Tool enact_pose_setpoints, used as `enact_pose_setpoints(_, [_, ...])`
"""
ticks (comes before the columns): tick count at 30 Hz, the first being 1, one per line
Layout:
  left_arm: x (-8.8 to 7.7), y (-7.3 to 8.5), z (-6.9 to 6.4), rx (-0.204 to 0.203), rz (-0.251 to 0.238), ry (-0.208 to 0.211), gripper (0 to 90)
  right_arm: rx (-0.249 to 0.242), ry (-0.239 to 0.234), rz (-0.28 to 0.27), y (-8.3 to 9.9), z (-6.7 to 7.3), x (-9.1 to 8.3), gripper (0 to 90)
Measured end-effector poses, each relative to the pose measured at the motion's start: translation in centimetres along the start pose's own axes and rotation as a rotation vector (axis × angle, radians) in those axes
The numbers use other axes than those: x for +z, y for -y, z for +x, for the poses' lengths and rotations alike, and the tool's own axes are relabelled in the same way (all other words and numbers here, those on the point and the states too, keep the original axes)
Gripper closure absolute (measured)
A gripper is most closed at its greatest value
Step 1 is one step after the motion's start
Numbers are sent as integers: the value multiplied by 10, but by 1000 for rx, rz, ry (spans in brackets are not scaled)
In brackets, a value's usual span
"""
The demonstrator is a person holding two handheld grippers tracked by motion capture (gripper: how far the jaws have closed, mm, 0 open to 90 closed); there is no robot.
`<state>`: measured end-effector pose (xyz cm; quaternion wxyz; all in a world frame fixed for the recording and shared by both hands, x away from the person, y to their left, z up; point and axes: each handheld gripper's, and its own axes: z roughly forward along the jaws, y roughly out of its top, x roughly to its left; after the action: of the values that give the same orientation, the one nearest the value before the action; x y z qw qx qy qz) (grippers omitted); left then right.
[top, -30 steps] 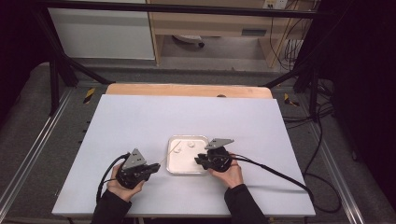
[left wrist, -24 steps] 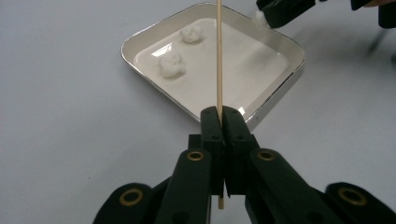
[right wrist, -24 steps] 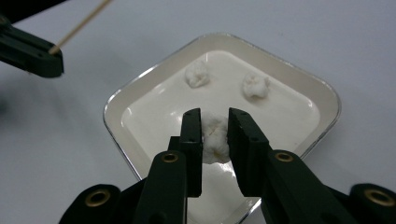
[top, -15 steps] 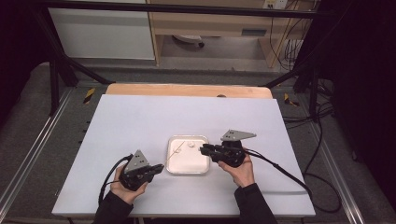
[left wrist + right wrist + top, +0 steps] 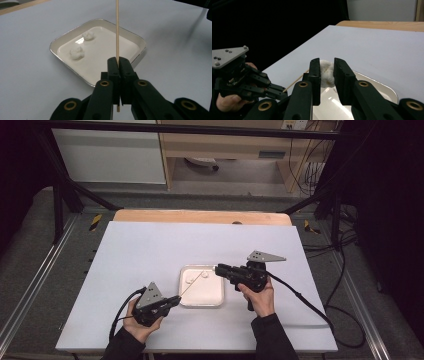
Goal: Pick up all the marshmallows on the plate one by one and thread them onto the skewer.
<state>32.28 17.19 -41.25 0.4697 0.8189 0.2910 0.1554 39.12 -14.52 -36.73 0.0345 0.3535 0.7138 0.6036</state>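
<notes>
Threading step: left gripper (image 5: 117,65) clamps skewer (image 5: 117,30); right gripper (image 5: 327,71) pinches white ball (image 5: 327,70), lifted above tray (image 5: 220,300). Next: align ball with skewer tip ahead.

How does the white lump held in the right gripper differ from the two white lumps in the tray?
The held lump is pinched between the right gripper's jaws, lifted above the tray; the two tray lumps lie loose on the tray floor, apart from each other and untouched. The held lump looks squeezed at its sides, while the tray lumps keep rounded, uneven shapes. All three are white, soft-looking and similar in kind.
</notes>
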Motion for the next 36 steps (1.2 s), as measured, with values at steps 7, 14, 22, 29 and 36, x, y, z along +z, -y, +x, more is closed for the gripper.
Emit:
enact_pose_setpoints(7, [1,-1,-4,15,-12,8,889,44,-47,-13,-3,2,9,767])
enact_pose_setpoints(14, [0,-1,-6,20,-15,10,889,65,-73,-13,-4,3,14,769])
enact_pose_setpoints(22, [0,-1,-6,28,-21,12,889,82,-91,1,-1,2,19,771])
enact_pose_setpoints(29, [-1,-1,-6,32,-30,13,889,101,-116,8,1,3,21,787])
enact_pose_setpoints(36, [0,0,-7,46,-36,18,889,111,-145,19,2,3,21,813])
